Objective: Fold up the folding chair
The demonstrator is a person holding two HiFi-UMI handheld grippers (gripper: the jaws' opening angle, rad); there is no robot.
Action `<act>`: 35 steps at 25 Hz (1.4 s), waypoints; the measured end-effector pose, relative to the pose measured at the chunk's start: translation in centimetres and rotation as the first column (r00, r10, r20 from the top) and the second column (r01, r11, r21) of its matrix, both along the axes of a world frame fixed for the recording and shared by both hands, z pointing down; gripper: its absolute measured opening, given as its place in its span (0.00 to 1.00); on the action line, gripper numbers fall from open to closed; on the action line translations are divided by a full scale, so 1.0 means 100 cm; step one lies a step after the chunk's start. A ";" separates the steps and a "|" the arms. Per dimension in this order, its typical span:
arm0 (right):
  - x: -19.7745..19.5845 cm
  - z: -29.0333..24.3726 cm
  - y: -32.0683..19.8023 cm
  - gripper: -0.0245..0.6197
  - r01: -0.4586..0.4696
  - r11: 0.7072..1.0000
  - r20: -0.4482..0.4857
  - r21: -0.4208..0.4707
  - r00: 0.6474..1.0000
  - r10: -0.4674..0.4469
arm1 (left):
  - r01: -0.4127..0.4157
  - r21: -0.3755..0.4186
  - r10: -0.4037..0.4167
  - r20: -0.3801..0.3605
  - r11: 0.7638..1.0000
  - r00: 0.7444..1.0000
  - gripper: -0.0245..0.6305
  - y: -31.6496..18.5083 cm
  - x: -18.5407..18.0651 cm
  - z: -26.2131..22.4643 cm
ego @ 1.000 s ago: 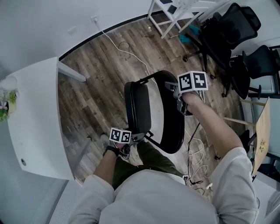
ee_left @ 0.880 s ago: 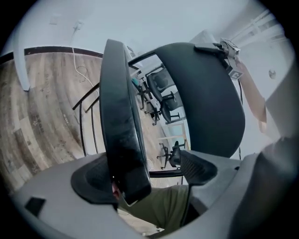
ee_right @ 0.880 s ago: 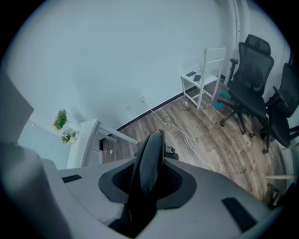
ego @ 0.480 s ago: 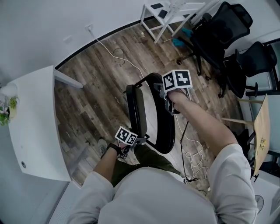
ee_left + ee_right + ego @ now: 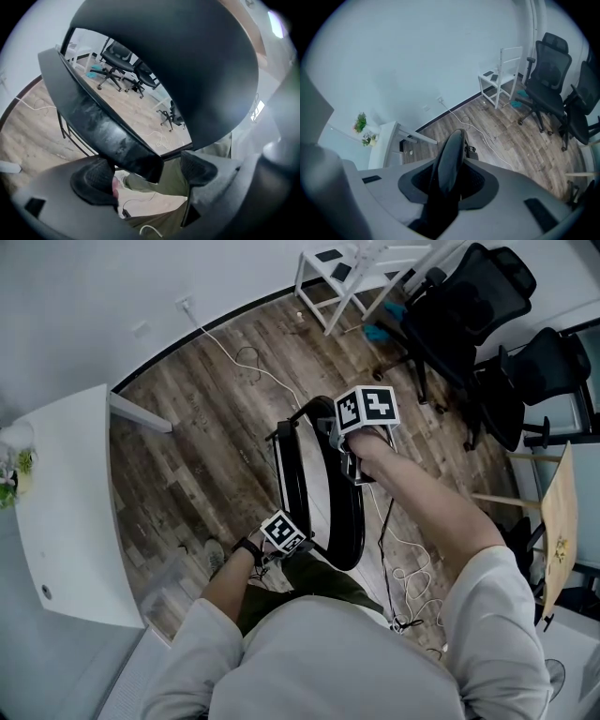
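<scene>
The black folding chair (image 5: 323, 493) stands on the wood floor, its seat (image 5: 292, 479) swung up close to the backrest (image 5: 352, 521). My left gripper (image 5: 302, 544) is at the seat's front edge. In the left gripper view that edge (image 5: 108, 136) lies between the jaws against the left pad (image 5: 93, 180), while the right pad (image 5: 197, 168) stands apart from it. My right gripper (image 5: 352, 457) is at the top of the backrest. Its pads hug the backrest rim (image 5: 451, 154), and the jaws have just been easing open a little with the rim still between them.
A white table (image 5: 66, 512) stands at the left. Black office chairs (image 5: 469, 324) and a white stool (image 5: 342, 268) are at the back right. Cables (image 5: 248, 362) run over the floor. A wooden panel (image 5: 562, 512) leans at the right. The person's trouser leg (image 5: 300, 587) is just behind the chair.
The seat has swung up toward the backrest, so the chair looks much narrower. My left gripper moved right with the seat edge and rolled. The right gripper stayed on the backrest top.
</scene>
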State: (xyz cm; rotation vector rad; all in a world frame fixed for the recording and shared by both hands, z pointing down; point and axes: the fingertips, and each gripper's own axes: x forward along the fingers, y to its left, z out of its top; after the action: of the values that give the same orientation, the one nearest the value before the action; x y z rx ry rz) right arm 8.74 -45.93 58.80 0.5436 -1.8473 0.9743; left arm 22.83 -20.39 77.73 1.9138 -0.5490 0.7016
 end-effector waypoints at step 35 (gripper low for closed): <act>0.023 -0.003 -0.021 0.25 -0.015 0.999 0.019 -0.031 1.000 0.016 | 0.208 0.135 -0.215 0.044 0.969 0.976 0.69 -0.029 0.015 -0.141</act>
State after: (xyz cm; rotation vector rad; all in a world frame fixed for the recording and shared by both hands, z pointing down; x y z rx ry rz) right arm 11.01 -47.99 58.54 0.5322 -1.8440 1.0202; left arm 24.37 -23.30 63.60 1.9232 -0.8405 0.5967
